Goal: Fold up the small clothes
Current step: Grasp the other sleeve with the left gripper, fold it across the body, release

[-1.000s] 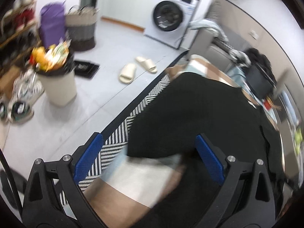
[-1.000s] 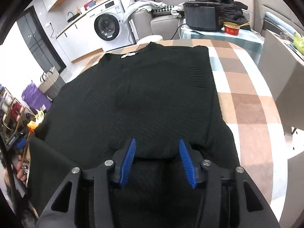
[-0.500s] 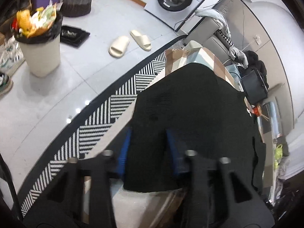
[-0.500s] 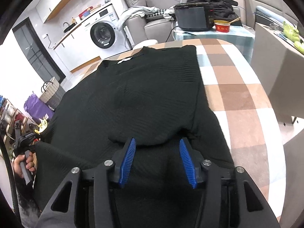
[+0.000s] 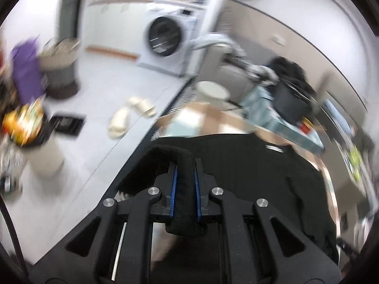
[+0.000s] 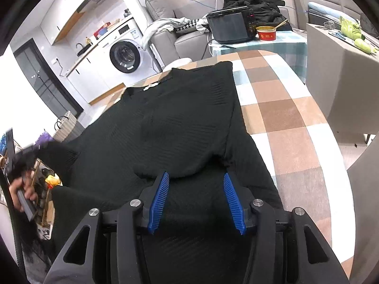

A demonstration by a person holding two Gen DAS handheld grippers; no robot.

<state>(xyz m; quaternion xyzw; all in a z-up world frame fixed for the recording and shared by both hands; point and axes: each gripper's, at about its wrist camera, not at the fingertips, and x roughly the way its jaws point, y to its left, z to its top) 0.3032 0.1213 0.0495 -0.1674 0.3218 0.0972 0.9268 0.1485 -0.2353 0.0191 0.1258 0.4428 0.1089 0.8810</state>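
A black knitted sweater (image 6: 177, 118) lies spread on the checked tablecloth (image 6: 286, 118), its neck label away from me. My left gripper (image 5: 184, 165) has its jaws closing on a fold of the sweater's edge (image 5: 165, 153); the blue pads press on the cloth and hold it lifted above the rest of the sweater (image 5: 248, 170). In the right wrist view that left gripper (image 6: 16, 156) shows at the far left, blurred, in a hand (image 6: 23, 189). My right gripper (image 6: 195, 179) stands open low over the sweater's near folded hem, the pads apart with cloth beneath them.
Left of the table the floor holds a full waste bin (image 5: 35, 142), slippers (image 5: 132, 113) and a washing machine (image 5: 165, 37). Behind the table stand a black appliance (image 6: 229, 27), a red bowl (image 6: 266, 33) and a grey sofa (image 6: 187, 35). A grey cabinet (image 6: 341, 75) flanks the right.
My left gripper went from wide open to shut on the sweater's edge, then lifted it up. The right gripper stayed open over the hem and shifted slightly.
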